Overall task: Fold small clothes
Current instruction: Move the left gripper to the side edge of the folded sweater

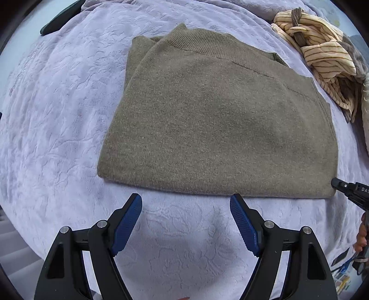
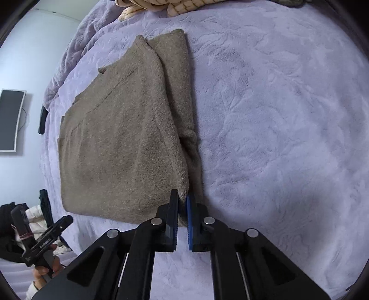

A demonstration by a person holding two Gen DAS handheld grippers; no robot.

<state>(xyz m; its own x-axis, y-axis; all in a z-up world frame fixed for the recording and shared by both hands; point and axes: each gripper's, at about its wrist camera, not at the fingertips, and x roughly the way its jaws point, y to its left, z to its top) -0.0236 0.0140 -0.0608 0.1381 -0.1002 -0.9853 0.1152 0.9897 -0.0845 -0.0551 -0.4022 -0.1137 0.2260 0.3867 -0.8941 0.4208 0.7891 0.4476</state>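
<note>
An olive-brown knit sweater (image 1: 214, 120) lies folded flat on the lavender bedspread (image 1: 57, 115), ribbed collar at the far side. My left gripper (image 1: 185, 203) is open and empty, just short of the sweater's near edge. In the right wrist view the sweater (image 2: 120, 143) lies left of centre with a folded layer along its right side. My right gripper (image 2: 182, 198) is shut on the sweater's near right corner. The right gripper's tip shows at the right edge of the left wrist view (image 1: 346, 187).
A crumpled cream striped garment (image 1: 320, 53) lies at the far right of the bed, also at the top of the right wrist view (image 2: 161, 7). A dark object (image 1: 60, 18) lies at the far left. The left gripper's body and hand show (image 2: 43, 242) at lower left.
</note>
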